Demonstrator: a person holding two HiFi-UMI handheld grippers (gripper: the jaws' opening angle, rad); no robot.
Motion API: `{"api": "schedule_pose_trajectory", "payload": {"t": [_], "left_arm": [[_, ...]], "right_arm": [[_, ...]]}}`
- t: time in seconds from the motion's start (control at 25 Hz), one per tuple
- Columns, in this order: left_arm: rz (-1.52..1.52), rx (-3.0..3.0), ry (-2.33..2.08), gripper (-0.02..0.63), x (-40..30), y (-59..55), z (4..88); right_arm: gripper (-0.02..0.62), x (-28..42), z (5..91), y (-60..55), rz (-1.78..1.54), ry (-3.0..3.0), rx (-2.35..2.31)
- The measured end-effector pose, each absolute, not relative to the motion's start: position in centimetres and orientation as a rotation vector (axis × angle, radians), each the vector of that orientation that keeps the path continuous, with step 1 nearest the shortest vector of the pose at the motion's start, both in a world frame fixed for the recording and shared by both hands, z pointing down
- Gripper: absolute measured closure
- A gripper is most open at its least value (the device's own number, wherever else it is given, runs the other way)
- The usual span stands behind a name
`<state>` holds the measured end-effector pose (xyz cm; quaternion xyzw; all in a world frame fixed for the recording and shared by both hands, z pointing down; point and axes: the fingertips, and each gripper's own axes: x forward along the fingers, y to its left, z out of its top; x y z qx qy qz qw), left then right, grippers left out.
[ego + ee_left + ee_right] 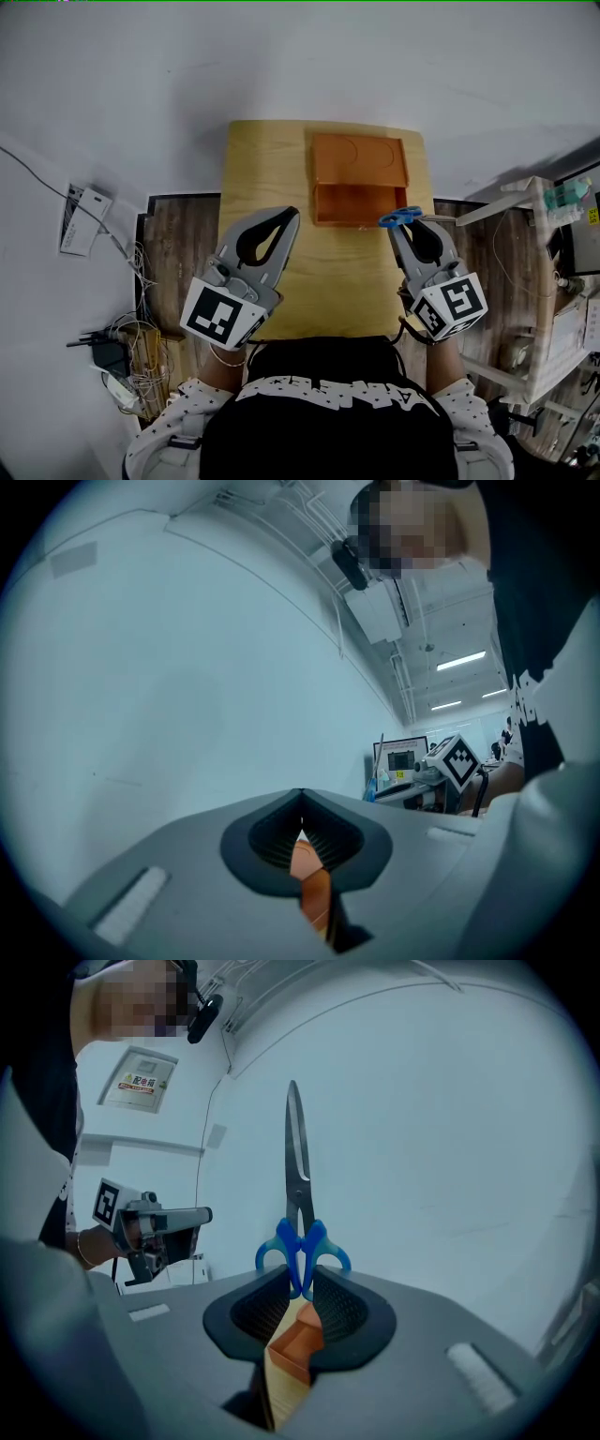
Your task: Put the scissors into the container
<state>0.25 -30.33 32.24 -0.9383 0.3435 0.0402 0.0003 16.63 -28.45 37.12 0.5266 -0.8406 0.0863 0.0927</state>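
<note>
Our right tongs [300, 1283] are pinched on the blue handles of the scissors [297, 1166], whose blades are closed into one long point. Our left tongs [300, 810] are pressed together with nothing between them, and they hover over the left half of the counter [267, 159]. In the head view, the scissors hang in the air just beside the near right corner of the orange container [359, 161], not in it. Their long axis runs crosswise, with the handles toward the container and the blades pointing off to the right, away from it. So the container lies left and a touch ahead of the right tongs. We reckon the next move is a swing leftward over the open near compartment.
</note>
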Motion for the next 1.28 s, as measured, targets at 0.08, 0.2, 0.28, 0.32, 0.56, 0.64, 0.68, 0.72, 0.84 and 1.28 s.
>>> {"api": "schedule_pose_trajectory", "payload": {"t": [0.08,0.2,0.28,0.32,0.56,0.64,0.68,0.72,0.84,1.28], "left_arm": [[0.124,-2.941,1.102,0.606,0.0,-30.6,32.4],[0.110,-2.935,1.141,0.606,-0.1,-30.9,32.8],[0.087,-2.937,1.155,0.606,-0.1,-31.1,33.2],[0.069,-2.940,1.162,0.606,-0.1,-31.2,33.5],[0.050,-2.920,1.231,0.606,-0.4,-32.3,33.8],[0.033,-2.914,1.250,0.606,-0.2,-32.6,34.0],[0.020,-2.909,1.260,0.606,-0.1,-32.7,34.1],[0.010,-2.904,1.267,0.606,0.0,-32.9,34.2],[-0.012,-2.895,1.292,0.606,0.3,-33.2,34.6],[-0.037,-2.884,1.334,0.606,1.2,-33.5,35.2]], "right_arm": [[0.502,16.7,37.9,-29.0,0.250,-2.479,1.543],[0.503,16.9,39.6,-29.7,0.266,-2.465,1.509],[0.502,17.3,40.8,-30.2,0.283,-2.460,1.498],[0.502,17.5,41.3,-30.5,0.286,-2.458,1.493],[0.502,18.4,44.1,-32.0,0.268,-2.402,1.425],[0.503,18.8,45.1,-32.3,0.285,-2.387,1.397],[0.503,18.9,45.6,-32.4,0.293,-2.375,1.381],[0.503,19.1,46.1,-32.4,0.296,-2.363,1.364],[0.503,19.3,47.3,-32.8,0.274,-2.338,1.320],[0.503,19.9,50.8,-33.8,0.253,-2.274,1.179]]}}
